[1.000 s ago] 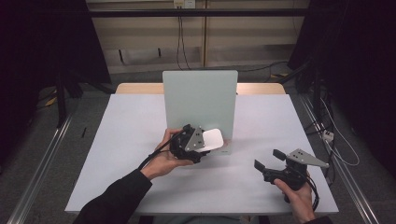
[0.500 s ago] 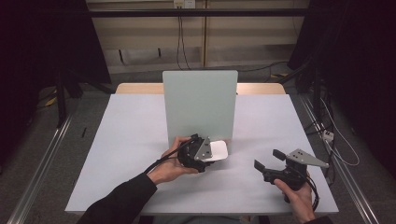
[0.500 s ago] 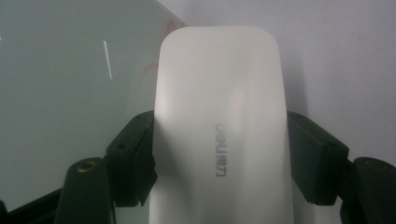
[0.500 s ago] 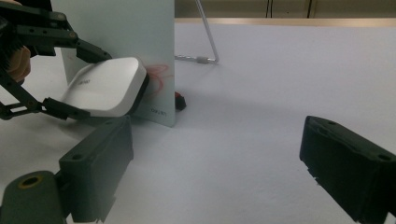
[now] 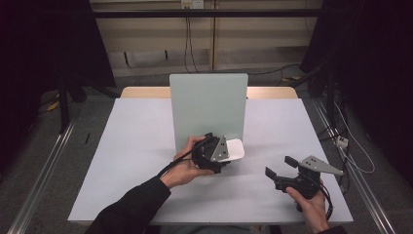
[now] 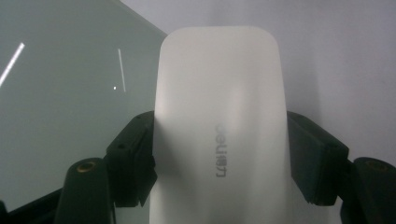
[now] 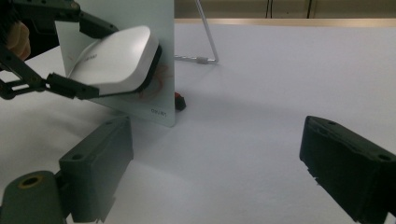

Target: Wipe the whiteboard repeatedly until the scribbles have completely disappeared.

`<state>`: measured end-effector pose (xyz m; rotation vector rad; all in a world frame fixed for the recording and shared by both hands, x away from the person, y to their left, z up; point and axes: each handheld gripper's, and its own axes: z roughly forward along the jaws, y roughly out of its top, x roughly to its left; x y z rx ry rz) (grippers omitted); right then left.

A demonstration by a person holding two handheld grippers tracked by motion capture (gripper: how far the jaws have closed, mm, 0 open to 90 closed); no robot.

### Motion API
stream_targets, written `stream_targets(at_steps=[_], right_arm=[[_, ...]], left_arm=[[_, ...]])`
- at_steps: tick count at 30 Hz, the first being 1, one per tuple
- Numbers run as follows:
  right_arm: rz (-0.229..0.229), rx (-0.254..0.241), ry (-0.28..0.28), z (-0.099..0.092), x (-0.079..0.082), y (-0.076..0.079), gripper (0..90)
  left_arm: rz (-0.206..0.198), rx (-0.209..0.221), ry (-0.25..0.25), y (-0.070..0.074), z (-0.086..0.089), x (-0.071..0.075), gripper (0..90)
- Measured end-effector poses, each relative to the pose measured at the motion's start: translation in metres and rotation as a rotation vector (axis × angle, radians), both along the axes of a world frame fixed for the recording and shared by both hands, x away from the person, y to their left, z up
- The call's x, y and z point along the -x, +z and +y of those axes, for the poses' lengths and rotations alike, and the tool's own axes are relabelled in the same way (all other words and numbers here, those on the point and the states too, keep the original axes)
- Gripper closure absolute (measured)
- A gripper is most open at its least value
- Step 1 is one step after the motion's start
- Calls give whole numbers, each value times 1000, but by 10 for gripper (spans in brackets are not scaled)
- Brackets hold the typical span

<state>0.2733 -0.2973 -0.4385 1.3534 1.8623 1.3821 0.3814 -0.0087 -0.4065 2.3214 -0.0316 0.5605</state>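
A white-topped table (image 5: 146,146) stands in the middle of a dim room, a strip of bare wood (image 5: 146,92) showing along its far edge. Behind it runs a pale, panelled wall (image 5: 146,44), lit more brightly than the rest, with black cables (image 5: 188,34) hanging down it from a socket (image 5: 191,4) near the top. Dark curtains (image 5: 44,44) close off both sides. The floor (image 5: 39,161) is grey, with a metal rail (image 5: 46,165) along the left and loose cables (image 5: 348,151) trailing at the right.
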Motion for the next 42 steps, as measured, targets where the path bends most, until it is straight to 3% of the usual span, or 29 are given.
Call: stream_targets(at_steps=[2,3,7,10,14,16,20,21,24,27,29,33,34,37,39,42], right_arm=[[1,-1,0,0,0,0,94],[0,-1,0,0,0,0,94],[0,0,3,0,0,0,94],[0,-1,2,0,1,0,94],[-1,-2,3,0,1,0,94],[-2,-2,3,0,1,0,94],[-1,-3,3,0,0,0,94],[0,-2,3,0,0,0,94],[0,-3,3,0,0,0,94],[0,-3,2,0,0,0,94],[0,-3,3,0,0,0,94],[0,-3,3,0,1,0,94],[1,-3,3,0,1,0,94],[-2,-2,3,0,1,0,94],[0,-4,2,0,1,0,94],[0,-3,2,0,0,0,94]], left_arm=[[-13,-19,-10,-3,-3,2,311],[-17,-50,-24,-5,-5,3,311],[10,-132,-52,-19,-14,8,311],[32,-161,-71,-24,-18,9,311],[60,-142,-64,-23,-16,7,311],[45,-138,-59,-19,-15,6,311],[19,-80,-18,-4,-11,2,311],[23,-43,-1,0,-10,1,311],[19,-22,10,4,-9,-1,311],[27,-54,1,-3,-12,3,311],[32,-114,-26,-10,-14,4,311],[60,-164,-41,-26,-17,10,311],[50,-169,-45,-27,-16,11,311],[77,-154,-39,-25,-15,9,311],[65,-161,-38,-22,-14,8,311],[59,-130,-20,-12,-13,4,311]])
